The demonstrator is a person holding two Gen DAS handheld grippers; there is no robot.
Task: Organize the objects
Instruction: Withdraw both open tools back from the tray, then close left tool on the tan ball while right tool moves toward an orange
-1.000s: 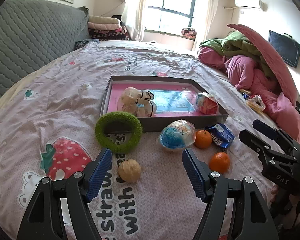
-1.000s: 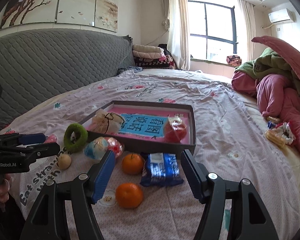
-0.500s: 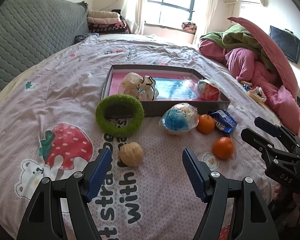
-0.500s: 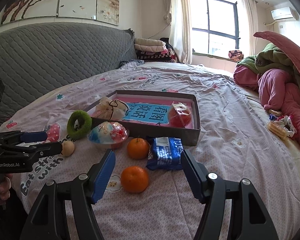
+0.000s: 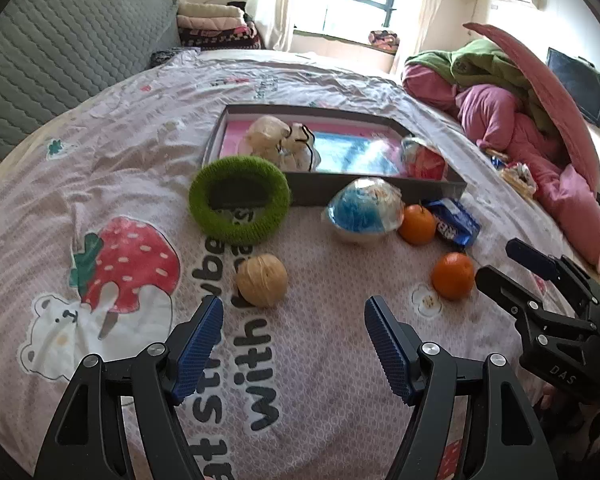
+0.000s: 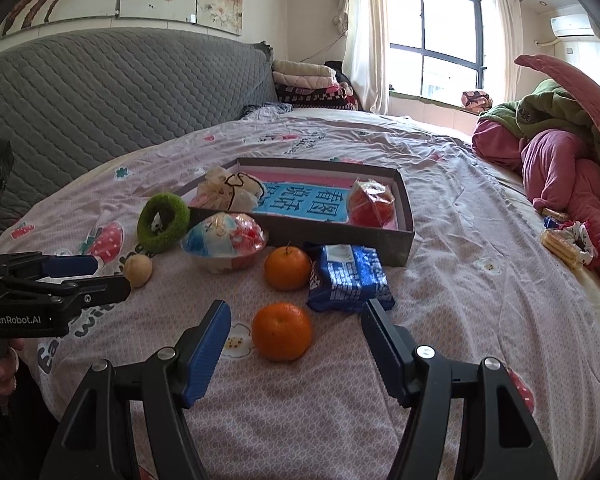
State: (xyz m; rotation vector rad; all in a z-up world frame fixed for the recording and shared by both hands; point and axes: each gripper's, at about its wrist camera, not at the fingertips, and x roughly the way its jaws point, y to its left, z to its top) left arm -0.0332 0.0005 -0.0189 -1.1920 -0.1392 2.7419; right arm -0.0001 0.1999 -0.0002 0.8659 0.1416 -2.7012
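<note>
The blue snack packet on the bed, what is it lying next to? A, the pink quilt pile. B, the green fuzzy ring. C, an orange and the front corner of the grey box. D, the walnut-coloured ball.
C: the blue snack packet lies just in front of the grey box near its corner, with an orange right beside it.
</note>
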